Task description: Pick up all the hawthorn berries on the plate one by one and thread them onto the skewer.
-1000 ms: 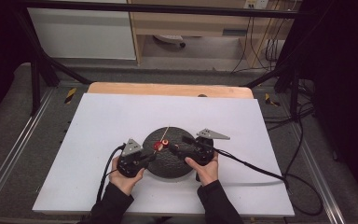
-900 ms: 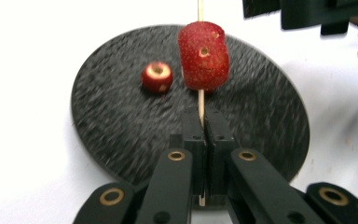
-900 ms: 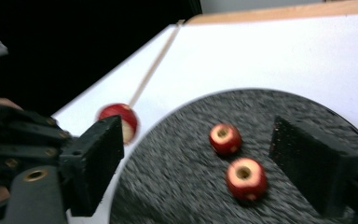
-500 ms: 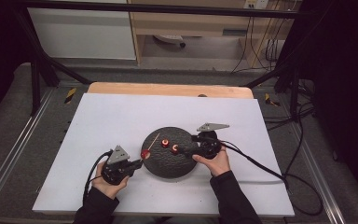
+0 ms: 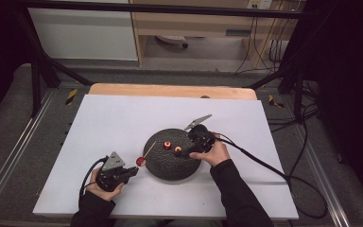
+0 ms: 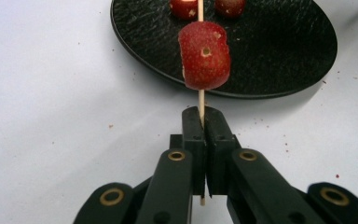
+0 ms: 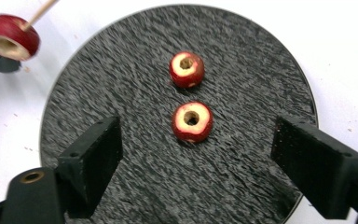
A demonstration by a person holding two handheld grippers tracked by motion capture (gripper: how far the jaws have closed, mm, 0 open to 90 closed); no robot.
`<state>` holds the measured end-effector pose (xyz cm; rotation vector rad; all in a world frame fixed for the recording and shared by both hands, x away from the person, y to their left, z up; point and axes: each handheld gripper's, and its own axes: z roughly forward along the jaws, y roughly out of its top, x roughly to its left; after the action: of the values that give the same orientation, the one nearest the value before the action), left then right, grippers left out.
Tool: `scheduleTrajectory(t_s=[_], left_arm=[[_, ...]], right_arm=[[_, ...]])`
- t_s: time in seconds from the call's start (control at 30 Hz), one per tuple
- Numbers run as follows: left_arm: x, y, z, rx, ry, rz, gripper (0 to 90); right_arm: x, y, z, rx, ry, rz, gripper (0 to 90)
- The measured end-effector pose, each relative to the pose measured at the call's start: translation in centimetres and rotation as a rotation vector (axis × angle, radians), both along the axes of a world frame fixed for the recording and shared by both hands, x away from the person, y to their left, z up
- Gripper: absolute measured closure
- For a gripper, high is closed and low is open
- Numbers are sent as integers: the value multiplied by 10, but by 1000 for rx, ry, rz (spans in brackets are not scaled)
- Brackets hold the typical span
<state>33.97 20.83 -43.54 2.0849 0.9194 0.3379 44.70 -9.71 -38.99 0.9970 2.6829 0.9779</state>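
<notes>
My left gripper (image 5: 133,171) (image 6: 203,122) is shut on a thin wooden skewer (image 6: 201,100) just left of the black plate (image 5: 170,165). A red cored fruit piece (image 6: 204,55) (image 5: 141,161) is threaded on the skewer close to the jaws. Two more cored red fruit pieces (image 7: 186,69) (image 7: 192,121) lie on the plate (image 7: 121,84). My right gripper (image 5: 183,151) (image 7: 200,144) hovers over them, open. Its jaws have just been closing a little, and the nearer piece sits below the gap, untouched by the pads.
The plate rests on a white board (image 5: 123,118) laid over a wooden table (image 5: 170,90). Red crumbs dot the board near the plate (image 6: 284,140). Cables (image 5: 264,165) trail off to the right from my right gripper.
My left gripper has drawn back to the near left, off the plate, with the skewer and its fruit. The right gripper has shifted right and a little up over the plate.
</notes>
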Motion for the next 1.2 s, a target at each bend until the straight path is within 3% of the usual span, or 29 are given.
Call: scheduleTrajectory(t_s=[0.33,0.63,1.2], left_arm=[[0,0,-1,4,0,-6,879],[0,-1,0,4,1,-8,879],[0,-3,-1,9,0,-12,880]], right_arm=[[16,22,-3,-106,75,62,301],[30,33,-12,-154,122,66,411],[36,36,-20,-158,193,80,565]])
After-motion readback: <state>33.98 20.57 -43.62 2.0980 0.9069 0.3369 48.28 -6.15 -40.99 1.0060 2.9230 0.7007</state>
